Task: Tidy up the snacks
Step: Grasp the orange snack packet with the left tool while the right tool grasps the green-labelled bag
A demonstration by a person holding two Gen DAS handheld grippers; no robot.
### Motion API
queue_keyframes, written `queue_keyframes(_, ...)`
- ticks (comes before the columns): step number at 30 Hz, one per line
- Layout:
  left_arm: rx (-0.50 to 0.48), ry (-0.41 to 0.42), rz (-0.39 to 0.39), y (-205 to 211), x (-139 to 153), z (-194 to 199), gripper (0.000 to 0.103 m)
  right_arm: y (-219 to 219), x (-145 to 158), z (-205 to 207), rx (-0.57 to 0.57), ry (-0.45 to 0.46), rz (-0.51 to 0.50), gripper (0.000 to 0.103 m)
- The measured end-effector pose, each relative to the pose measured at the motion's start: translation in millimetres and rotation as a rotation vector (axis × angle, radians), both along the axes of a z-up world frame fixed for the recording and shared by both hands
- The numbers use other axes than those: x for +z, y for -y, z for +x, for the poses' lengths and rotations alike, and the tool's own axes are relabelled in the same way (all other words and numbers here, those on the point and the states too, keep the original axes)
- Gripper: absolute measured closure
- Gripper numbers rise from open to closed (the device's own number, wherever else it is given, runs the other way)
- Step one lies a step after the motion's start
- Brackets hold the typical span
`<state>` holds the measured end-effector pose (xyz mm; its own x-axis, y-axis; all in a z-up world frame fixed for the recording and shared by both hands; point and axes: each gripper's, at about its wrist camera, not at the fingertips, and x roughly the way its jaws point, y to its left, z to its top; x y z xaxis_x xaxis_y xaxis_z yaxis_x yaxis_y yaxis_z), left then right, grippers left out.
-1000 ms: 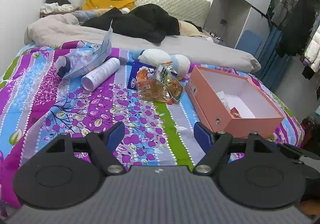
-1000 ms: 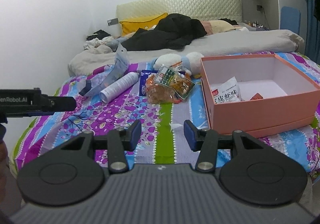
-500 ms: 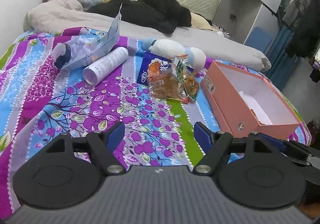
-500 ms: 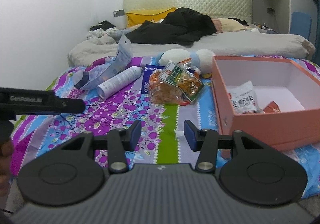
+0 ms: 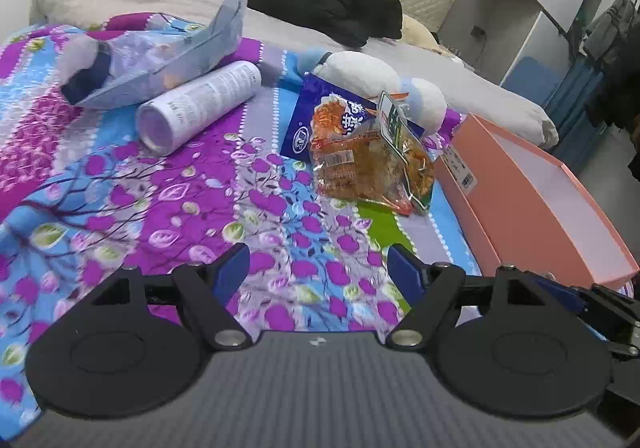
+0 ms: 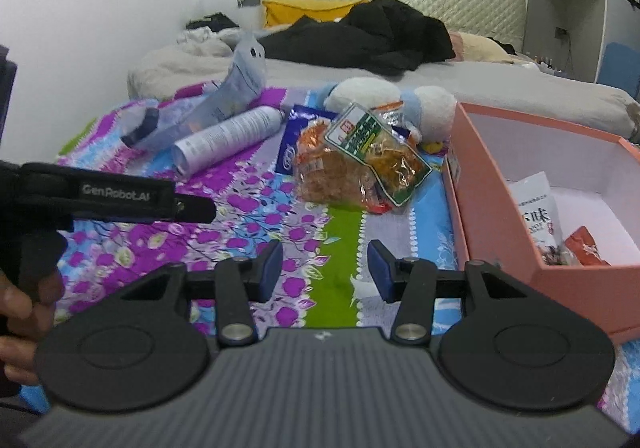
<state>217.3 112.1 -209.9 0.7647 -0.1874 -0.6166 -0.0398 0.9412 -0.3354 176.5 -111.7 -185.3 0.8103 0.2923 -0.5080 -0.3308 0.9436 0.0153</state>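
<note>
The left tool (image 5: 318,268) hung over the flowered bedspread (image 5: 160,208) with its jaws wide and nothing between them. The right tool (image 6: 324,268) was beside it, jaws set narrower, also empty.

The snack packets (image 5: 372,164) lay in a small overlapping heap ahead of both tools: a clear bag of orange-brown strips, a green-labelled bag propped on it, and a blue packet (image 5: 320,116) partly under them. From the left tool the heap sat ahead and a little to the right; from the right tool (image 6: 360,168) it sat nearly straight ahead. I judged the right one slightly better lined up, though neither was close enough to touch.

The green-labelled bag ran slantwise, its long axis from far-left to near-right as the right tool saw it, one end tilted upward.

The pink box (image 6: 500,208) stood open to the right of the heap, just beside it, with a white packet (image 6: 536,208) and a red one already inside.
</note>
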Motion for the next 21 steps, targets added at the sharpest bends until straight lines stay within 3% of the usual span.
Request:
queue_keyframes(9, -0.014, -0.013, -0.059, -10, -27, 62, 0.024, -14, -26, 60, -0.022, -0.018, -0.072, 0.053)
queue_keyframes(11, -0.025, -0.016, -0.078, -10, -32, 76, 0.024, -16, -31, 73, -0.046, -0.005, -0.088, 0.043)
queue_keyframes(12, -0.027, -0.016, -0.086, -10, -34, 84, 0.024, -17, -32, 79, -0.054, 0.005, -0.09, 0.032)
queue_keyframes(13, -0.029, -0.019, -0.097, -11, -37, 93, 0.024, -17, -34, 86, -0.056, 0.014, -0.09, 0.03)
queue_keyframes(21, -0.063, -0.015, -0.099, -1, -52, 144, 0.024, -25, -36, 129, -0.068, 0.088, -0.145, 0.031)
